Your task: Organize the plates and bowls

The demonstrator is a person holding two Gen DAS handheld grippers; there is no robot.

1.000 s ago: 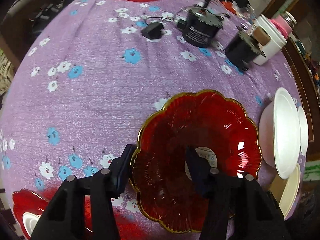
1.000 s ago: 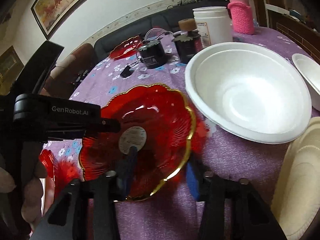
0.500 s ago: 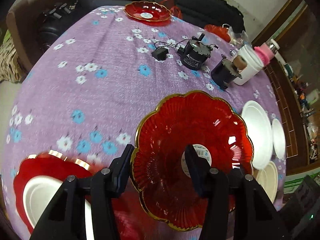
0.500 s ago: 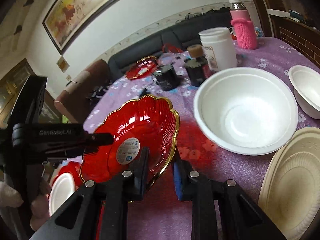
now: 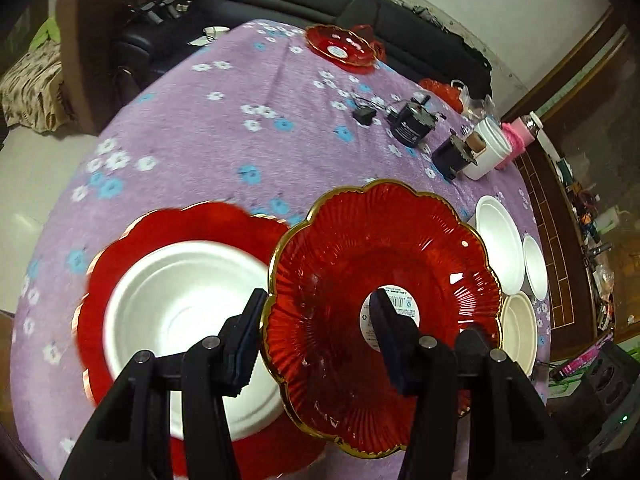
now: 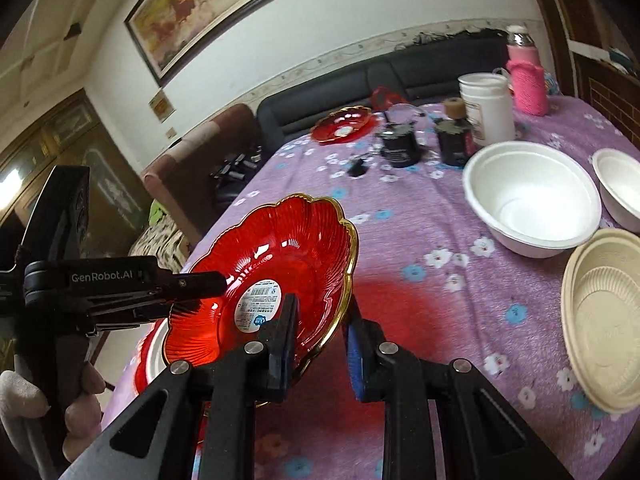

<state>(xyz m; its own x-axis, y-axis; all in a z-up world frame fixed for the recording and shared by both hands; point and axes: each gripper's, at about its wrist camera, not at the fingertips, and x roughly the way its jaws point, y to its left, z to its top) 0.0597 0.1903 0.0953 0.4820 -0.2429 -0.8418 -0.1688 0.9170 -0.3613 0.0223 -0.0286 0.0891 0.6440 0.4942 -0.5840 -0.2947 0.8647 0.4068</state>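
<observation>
A red scalloped glass plate with a gold rim [image 5: 384,284] [image 6: 276,272] is held up above the table, tilted. My left gripper [image 5: 316,340] is shut on its left rim, one finger inside the dish. My right gripper [image 6: 320,340] is shut on its near right rim. The left gripper also shows in the right wrist view [image 6: 192,284]. Below to the left lies another red plate [image 5: 132,240] with a white bowl [image 5: 180,304] in it. A third red plate [image 5: 340,46] [image 6: 344,124] sits at the far side.
On the purple flowered tablecloth [image 5: 192,140] stand a large white bowl [image 6: 532,200], a small white bowl [image 6: 620,188], a cream plate [image 6: 600,312], two dark jars [image 6: 400,146], a white tub [image 6: 486,106] and a pink bottle [image 6: 526,76]. A sofa stands behind.
Both grippers have lifted the red plate higher and carried it left. The red plate holding the white bowl has come into fuller view beneath it.
</observation>
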